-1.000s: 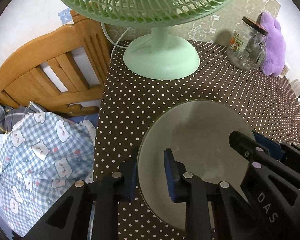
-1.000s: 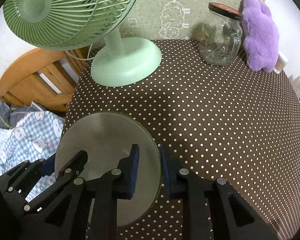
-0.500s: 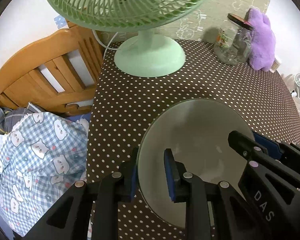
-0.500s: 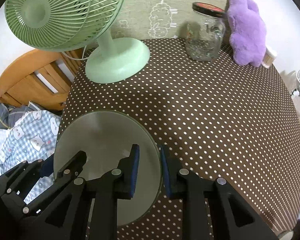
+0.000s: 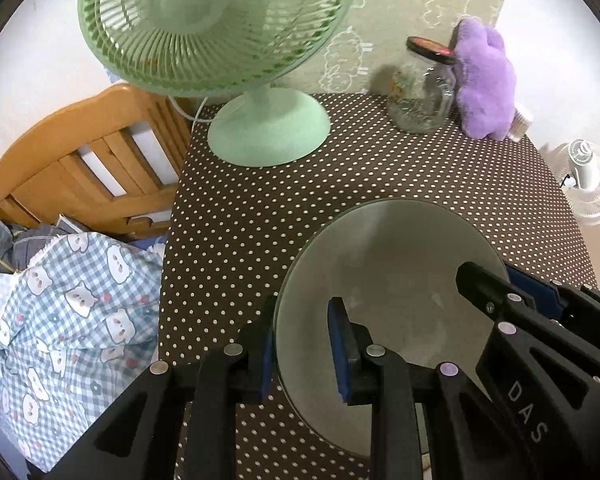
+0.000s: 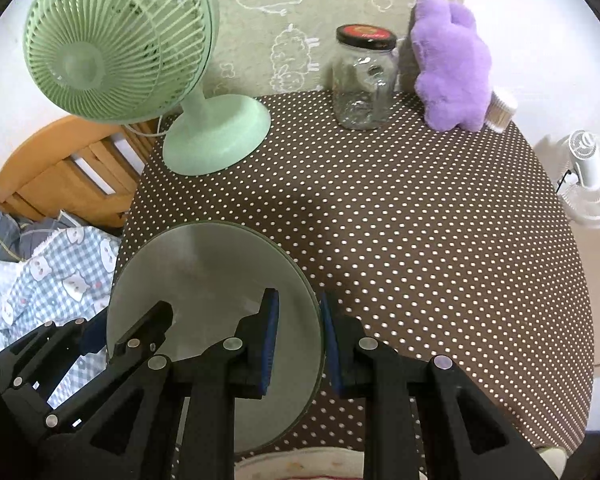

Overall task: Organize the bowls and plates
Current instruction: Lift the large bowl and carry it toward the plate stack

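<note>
Brown white-dotted bench (image 6: 420, 240) filling most of both views, wooden bed frame (image 5: 80, 168) and blue checked bedding (image 5: 72, 312) off its left edge. At the back left of the bench, green fan (image 6: 116, 44), upright on its round base. Over the near left part of the bench, pale grey-green plate (image 5: 388, 272), round, clamped at two opposite points of its rim; whether it touches the cloth, impossible to tell. At the back right, purple plush toy (image 6: 452, 64), just beside a glass jar (image 6: 364, 84) with a dark lid. Beyond the right edge, on the floor, small white fan (image 6: 588, 176). Left gripper (image 5: 300, 348) closed narrow on the plate's left rim, one blue pad over the face, the other outside the rim. Right gripper (image 6: 298, 344) closed narrow on the plate's right rim in the same way.
</note>
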Available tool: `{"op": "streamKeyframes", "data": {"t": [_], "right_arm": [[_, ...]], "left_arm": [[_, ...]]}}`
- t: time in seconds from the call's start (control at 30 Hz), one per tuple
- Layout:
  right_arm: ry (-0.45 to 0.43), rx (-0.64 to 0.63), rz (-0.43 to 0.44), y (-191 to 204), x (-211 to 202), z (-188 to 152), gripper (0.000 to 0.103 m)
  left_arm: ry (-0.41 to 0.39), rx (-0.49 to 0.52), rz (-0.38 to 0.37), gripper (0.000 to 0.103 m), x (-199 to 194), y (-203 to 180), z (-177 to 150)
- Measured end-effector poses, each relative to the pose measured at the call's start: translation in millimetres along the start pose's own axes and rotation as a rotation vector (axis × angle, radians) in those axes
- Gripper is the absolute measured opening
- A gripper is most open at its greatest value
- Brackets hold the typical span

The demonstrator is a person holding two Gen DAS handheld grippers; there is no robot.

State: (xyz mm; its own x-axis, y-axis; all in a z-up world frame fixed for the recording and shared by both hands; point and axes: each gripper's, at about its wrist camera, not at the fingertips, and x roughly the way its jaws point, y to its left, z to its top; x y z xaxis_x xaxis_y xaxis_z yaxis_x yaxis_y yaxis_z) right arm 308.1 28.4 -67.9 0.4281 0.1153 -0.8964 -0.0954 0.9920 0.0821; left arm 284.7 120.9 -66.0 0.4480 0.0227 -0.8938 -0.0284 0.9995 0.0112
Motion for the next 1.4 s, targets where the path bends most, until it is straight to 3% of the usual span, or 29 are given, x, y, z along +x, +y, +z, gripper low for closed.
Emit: {"op": "streamKeyframes", "data": {"t": [0.33,1.4], "right_arm": [[-0.027,-0.003,0.02,-29.5,-37.1,-14.8,0.025],[-0.092,-0.006,0.012,-173.9,-135.1,-87.8,0.025]], "left_arm": [[-0.03,-0.003,0.02,0.022,-33.6,-32.1,-12.6],[-0.094,-0.006,0.012,0.022,-111.5,-176.4,-73.3]]}}
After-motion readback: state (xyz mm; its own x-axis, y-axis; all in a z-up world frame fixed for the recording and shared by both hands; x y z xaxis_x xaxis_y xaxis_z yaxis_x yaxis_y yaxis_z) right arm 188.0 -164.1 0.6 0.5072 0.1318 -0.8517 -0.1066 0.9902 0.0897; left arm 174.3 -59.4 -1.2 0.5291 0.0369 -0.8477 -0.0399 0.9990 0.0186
